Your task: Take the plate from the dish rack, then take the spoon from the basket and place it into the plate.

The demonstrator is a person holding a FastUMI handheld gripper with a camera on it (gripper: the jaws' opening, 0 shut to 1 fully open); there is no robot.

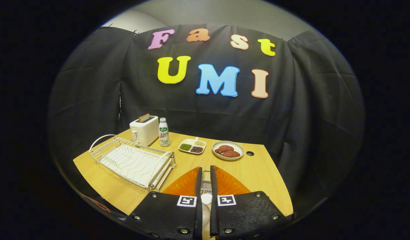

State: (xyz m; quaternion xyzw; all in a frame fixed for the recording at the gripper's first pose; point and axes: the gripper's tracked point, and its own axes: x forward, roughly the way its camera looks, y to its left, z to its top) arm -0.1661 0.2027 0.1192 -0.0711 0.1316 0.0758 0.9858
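My gripper (pixel 206 170) hangs low over the near part of the wooden table (pixel 258 173), its fingers drawn close together. A white spoon (pixel 206 199) fills the narrow gap between them, and both fingers seem to press on it. An orange plate (pixel 188 185) lies flat on the table under and on both sides of the fingers. Through the gap, just ahead of the spoon, a bit of metal mesh (pixel 206 182) shows; it may be the basket. The white wire dish rack (pixel 131 161) stands to the left of the plate with nothing in it.
Beyond the rack stand a white toaster (pixel 144 130) with a slice in it and a small bottle (pixel 164 132). A divided dish of beans (pixel 192 146) and a bowl of meat (pixel 228 150) sit at the back, next to a cable hole (pixel 249 153).
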